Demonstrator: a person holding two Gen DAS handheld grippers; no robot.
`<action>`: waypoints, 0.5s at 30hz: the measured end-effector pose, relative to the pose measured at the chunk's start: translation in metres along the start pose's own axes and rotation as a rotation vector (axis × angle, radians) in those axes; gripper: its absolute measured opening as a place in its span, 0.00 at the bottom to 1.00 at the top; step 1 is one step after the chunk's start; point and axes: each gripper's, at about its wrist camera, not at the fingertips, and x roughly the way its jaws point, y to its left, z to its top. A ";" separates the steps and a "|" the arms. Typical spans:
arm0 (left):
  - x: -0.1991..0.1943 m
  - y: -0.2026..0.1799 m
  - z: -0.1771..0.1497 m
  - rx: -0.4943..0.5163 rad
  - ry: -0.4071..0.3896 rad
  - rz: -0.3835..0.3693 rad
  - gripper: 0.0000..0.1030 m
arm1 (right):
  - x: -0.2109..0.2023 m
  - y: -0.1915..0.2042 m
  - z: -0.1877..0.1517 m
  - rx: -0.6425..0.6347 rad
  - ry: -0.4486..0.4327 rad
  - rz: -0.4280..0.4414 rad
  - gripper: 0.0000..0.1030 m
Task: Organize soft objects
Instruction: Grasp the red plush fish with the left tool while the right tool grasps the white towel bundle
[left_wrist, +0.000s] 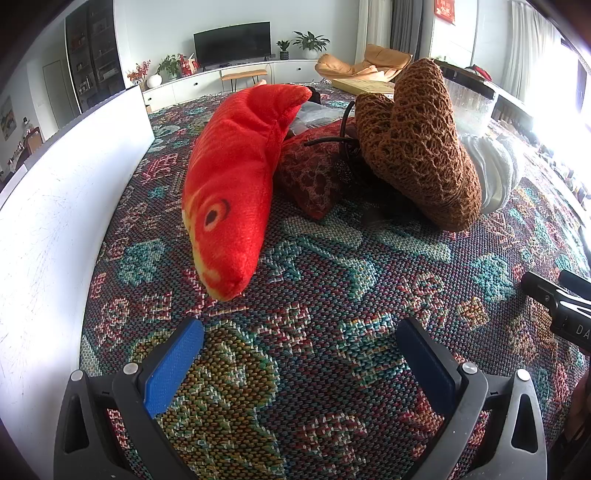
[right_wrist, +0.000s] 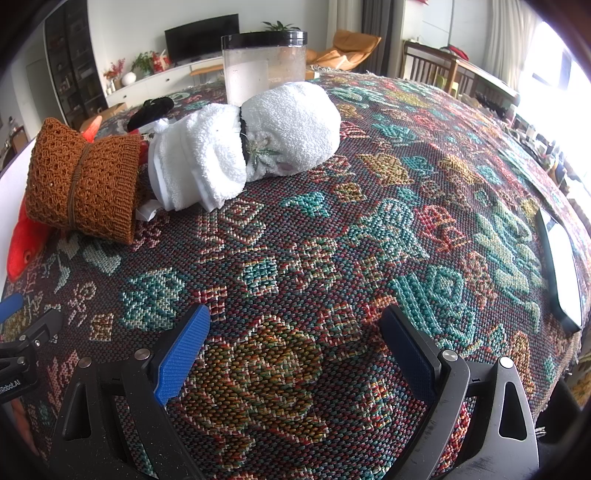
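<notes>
Two pairs of fingers (left_wrist: 299, 354) (right_wrist: 295, 343) spread empty above a patterned woven cloth (right_wrist: 332, 236), living-room television (left_wrist: 232, 42) beyond.

You are in a home living room. A flat television (left_wrist: 232, 42) stands on a long white low cabinet (left_wrist: 221, 79) against the far wall, with potted plants (left_wrist: 309, 43) and a white vase of red flowers (left_wrist: 142, 75) along its top. A tan lounge chair (left_wrist: 364, 62) sits by grey curtains (left_wrist: 406, 26), and a dark shelving unit (left_wrist: 94, 55) fills the left corner. Your work surface is covered by a woven patterned cloth (right_wrist: 332, 240), and a wooden dining table (right_wrist: 454, 64) stands near the bright window.
</notes>
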 end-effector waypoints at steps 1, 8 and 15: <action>0.000 0.000 0.000 0.000 0.000 0.000 1.00 | 0.000 0.000 0.000 0.000 0.000 0.000 0.93; -0.002 -0.001 -0.001 0.002 0.008 -0.006 1.00 | 0.000 0.000 0.000 0.000 0.000 0.000 0.93; -0.036 0.014 0.007 -0.078 -0.005 -0.079 1.00 | 0.000 0.000 0.000 0.000 -0.001 0.000 0.93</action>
